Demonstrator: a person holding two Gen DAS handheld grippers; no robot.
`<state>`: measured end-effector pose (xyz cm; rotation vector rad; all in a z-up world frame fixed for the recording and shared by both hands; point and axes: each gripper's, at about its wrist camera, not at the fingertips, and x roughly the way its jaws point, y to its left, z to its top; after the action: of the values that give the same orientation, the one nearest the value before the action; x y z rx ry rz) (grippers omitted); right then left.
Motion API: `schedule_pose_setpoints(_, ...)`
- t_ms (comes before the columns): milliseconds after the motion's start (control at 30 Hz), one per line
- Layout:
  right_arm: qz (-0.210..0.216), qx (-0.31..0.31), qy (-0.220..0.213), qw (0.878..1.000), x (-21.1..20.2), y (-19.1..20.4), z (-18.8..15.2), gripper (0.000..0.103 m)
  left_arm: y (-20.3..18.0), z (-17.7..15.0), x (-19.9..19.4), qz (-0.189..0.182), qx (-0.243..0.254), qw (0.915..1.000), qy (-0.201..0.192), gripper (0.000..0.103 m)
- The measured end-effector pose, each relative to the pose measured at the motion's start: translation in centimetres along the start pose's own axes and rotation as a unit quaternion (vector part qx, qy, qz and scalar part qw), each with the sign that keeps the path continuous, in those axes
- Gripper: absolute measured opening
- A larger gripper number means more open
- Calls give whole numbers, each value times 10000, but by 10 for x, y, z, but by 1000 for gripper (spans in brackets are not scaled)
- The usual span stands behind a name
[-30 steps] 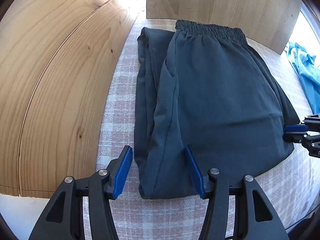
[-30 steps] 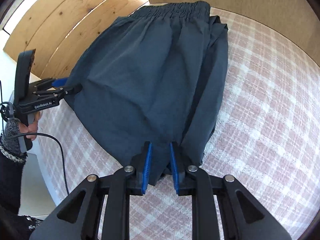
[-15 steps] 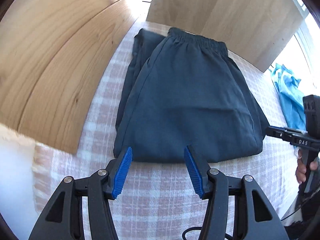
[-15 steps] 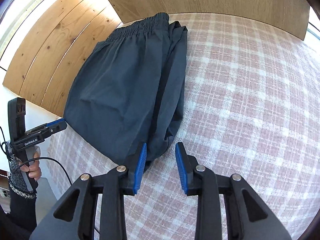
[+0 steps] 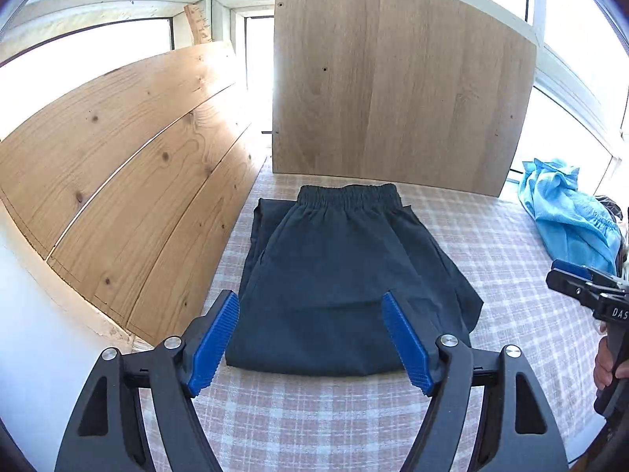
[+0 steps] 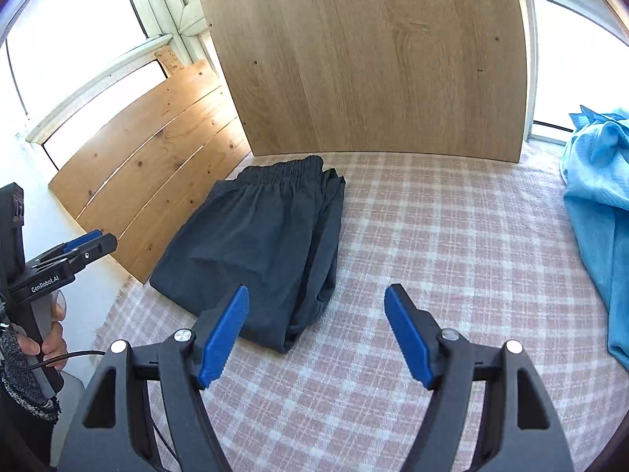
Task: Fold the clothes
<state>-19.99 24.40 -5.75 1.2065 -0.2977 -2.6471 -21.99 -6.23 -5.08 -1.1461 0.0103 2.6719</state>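
A: The dark trousers (image 5: 346,287) lie folded on the checked cloth (image 5: 511,244), centre of the left wrist view, elastic waistband toward the upright wooden board (image 5: 401,90). The left gripper (image 5: 310,340) stands wide over their near edge, jaws just opened further, pads clear of the fabric.

B: And the right gripper (image 6: 316,332)?

A: Also wide, jaws just opened, nothing between them; in its own view the trousers sit left of centre, apart from the pads.

B: So which step is this?

A: It looks like the release after a fold. This garment seems finished.

B: Next?

A: Probably the crumpled light-blue garment (image 6: 597,212) at the right edge. It would need lifting and spreading flat on the bare cloth first.
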Motion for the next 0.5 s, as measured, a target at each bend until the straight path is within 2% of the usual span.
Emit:
schedule_pose_setpoints(67,-113,57,1,9999,-17,0,-9,71,-9,3,-10,-85,-74,9999,-55,74)
schedule_pose_setpoints(133,-315,81,16,9995,-34,1,-19,71,-24,1,-22,-20,-99,9999,-99,74)
schedule_pose_setpoints(333,-1455,-367,-250,9884,-84,25,-26,71,-64,-8,-56,-93,-55,9999,-122,74)
schedule_pose_setpoints(500,-984,-189,-403,9942,-126,24,-37,71,-84,-21,-90,247,49,9993,-282,74)
